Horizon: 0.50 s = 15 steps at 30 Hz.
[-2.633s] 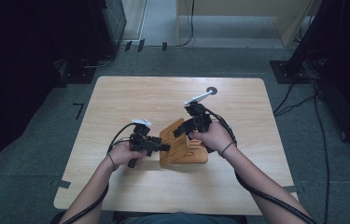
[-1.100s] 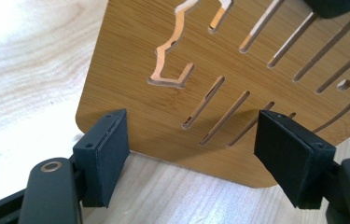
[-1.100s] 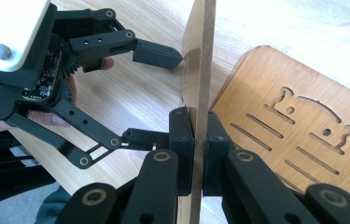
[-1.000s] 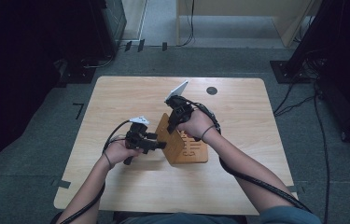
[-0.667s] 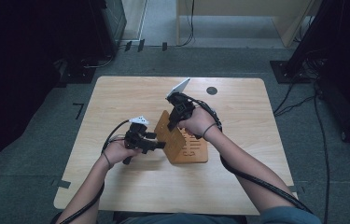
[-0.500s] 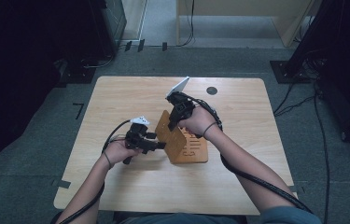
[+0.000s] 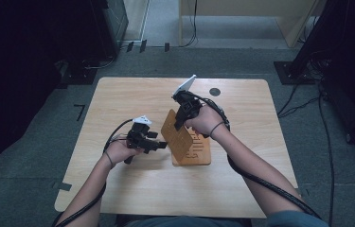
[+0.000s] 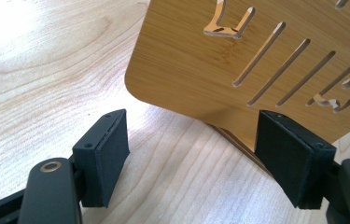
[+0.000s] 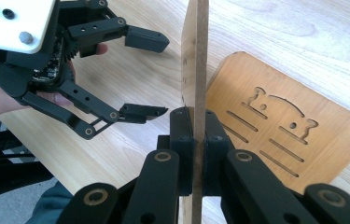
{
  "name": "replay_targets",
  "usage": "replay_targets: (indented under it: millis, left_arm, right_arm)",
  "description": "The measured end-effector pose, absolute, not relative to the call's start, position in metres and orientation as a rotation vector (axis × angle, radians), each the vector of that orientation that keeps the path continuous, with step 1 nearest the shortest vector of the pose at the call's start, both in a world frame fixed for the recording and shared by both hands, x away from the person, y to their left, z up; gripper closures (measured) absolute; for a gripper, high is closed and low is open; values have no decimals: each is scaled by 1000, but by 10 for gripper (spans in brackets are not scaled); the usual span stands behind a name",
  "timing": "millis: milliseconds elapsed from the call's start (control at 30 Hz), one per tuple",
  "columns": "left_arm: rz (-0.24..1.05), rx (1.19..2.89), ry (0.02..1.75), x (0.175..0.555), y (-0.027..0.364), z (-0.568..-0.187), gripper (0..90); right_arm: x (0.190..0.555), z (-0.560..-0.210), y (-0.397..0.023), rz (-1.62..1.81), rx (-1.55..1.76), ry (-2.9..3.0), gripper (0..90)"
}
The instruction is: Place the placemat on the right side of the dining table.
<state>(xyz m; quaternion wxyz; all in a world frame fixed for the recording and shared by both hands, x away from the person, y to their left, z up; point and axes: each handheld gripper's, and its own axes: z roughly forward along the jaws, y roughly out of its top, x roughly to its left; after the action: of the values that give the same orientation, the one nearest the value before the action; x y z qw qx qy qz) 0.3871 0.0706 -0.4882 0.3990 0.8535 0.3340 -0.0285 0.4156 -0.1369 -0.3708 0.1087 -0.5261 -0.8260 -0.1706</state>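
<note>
**Panel Raised on Edge Since Earlier Frames**

Raised since the earliest frame, one slotted wooden panel (image 7: 177, 137) now stands on edge over a second, flat panel (image 7: 199, 153) at mid-table (image 7: 118, 94). Left to right: left gripper (image 7: 161, 144), jaws released, straddling the upright panel's lower corner; right gripper (image 7: 179, 124), jaws clenched on its edge. Count: two panels, two grippers.
</note>
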Motion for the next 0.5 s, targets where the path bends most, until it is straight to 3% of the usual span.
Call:
replay_targets:
  millis: [500]
  left_arm:
    - [-60, 2187, 836, 390, 65, -493, 251]
  right_arm:
    - [420, -371, -154, -475, -1600, -2414, 879]
